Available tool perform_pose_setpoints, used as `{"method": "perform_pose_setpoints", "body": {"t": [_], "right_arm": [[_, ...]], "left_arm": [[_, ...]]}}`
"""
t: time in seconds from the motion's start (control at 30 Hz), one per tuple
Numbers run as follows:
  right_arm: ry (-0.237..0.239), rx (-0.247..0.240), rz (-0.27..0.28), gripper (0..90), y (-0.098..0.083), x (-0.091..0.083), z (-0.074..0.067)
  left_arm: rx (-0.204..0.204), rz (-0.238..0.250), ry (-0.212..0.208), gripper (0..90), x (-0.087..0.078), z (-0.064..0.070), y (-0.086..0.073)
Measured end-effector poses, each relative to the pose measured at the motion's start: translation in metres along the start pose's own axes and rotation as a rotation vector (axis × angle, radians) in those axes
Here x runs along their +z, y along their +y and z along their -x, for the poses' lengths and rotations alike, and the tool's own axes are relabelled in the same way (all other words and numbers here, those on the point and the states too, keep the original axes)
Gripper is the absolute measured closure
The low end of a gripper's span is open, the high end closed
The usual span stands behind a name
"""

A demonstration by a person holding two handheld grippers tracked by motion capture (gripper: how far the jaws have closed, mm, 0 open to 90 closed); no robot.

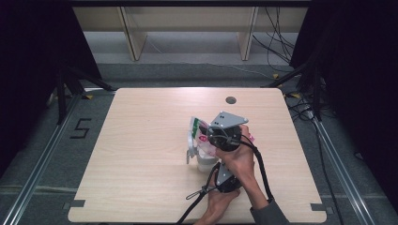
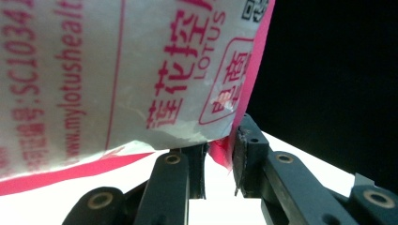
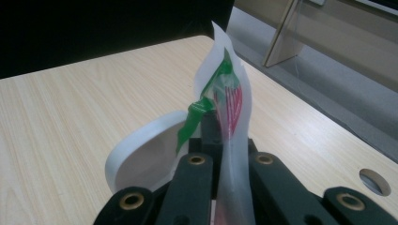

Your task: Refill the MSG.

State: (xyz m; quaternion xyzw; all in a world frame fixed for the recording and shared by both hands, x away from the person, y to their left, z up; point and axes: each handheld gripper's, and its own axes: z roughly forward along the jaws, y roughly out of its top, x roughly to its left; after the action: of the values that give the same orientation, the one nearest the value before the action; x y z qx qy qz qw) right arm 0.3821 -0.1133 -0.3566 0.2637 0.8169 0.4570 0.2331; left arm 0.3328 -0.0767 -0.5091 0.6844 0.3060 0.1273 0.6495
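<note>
Plastic, thin and printed in pink and green, was what you held between both tools: a packet (image 1: 199, 133) raised above the middle of the wooden table (image 1: 141, 154), just over a white bowl (image 1: 205, 162). Your right gripper (image 1: 224, 133), the upper one in the high view, had its jaws closed tight on the packet's edge; in the right gripper view the film stood upright out of the closed jaws, with the bowl's (image 3: 141, 154) rim right behind them. Your left gripper (image 1: 225, 180), nearer the table's front edge, had its jaws drawn in on the packet's (image 2: 141, 75) pink-bordered corner, the film caught against one pad while a narrow gap showed between the jaws
</note>
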Motion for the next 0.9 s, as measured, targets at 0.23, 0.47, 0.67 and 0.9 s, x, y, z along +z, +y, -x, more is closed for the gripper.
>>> {"method": "perform_pose_setpoints", "body": {"t": [0.23, 0.47, 0.67, 0.9], "right_arm": [[0.003, -0.009, 0.023, 90.0, 0.0, -0.003, 0.003], [0.035, 0.03, 0.036, 90.0, 0.0, -0.008, 0.006], [0.036, 0.028, 0.066, 90.0, -0.001, -0.014, 0.011], [0.052, 0.045, 0.08, 90.0, -0.001, -0.021, 0.012]], "left_arm": [[0.011, -0.015, -0.011, 76.0, -0.002, -0.002, -0.001], [0.013, -0.021, -0.004, 75.4, -0.003, -0.003, -0.004], [0.033, -0.048, 0.004, 75.1, -0.007, -0.004, -0.005], [0.057, -0.026, 0.07, 74.5, -0.012, -0.007, -0.006]]}}
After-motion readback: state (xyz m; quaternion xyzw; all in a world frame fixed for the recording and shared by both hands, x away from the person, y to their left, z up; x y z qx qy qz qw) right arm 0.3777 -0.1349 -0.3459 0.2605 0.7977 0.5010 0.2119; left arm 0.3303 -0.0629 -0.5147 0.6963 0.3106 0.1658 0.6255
